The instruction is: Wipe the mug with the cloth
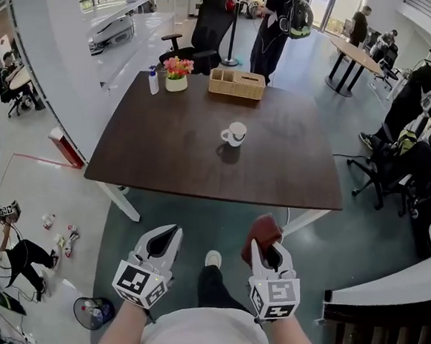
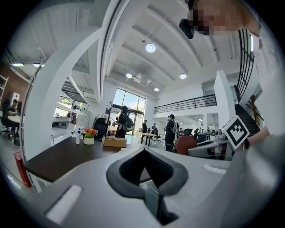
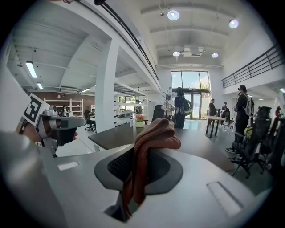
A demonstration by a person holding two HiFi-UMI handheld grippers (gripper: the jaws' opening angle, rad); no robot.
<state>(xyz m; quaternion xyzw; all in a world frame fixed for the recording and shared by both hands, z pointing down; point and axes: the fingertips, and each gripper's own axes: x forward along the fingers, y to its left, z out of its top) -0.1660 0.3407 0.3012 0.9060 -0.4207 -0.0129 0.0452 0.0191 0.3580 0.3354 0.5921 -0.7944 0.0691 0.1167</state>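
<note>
Right gripper (image 1: 266,249) pinches the limp cloth (image 1: 264,229), left gripper (image 1: 167,234) fingers closed empty; the breakable mug (image 1: 235,134) probably needs steadying by its handle.

In the head view, the left forearm (image 1: 123,325) and right forearm (image 1: 295,343) rise side by side from the bottom edge. The left gripper (image 1: 164,239), lower left of centre, has its jaws closed together on nothing. The right gripper (image 1: 267,249), lower right of centre, pinches a reddish cloth (image 1: 264,229) that bunches above its tips.
</note>
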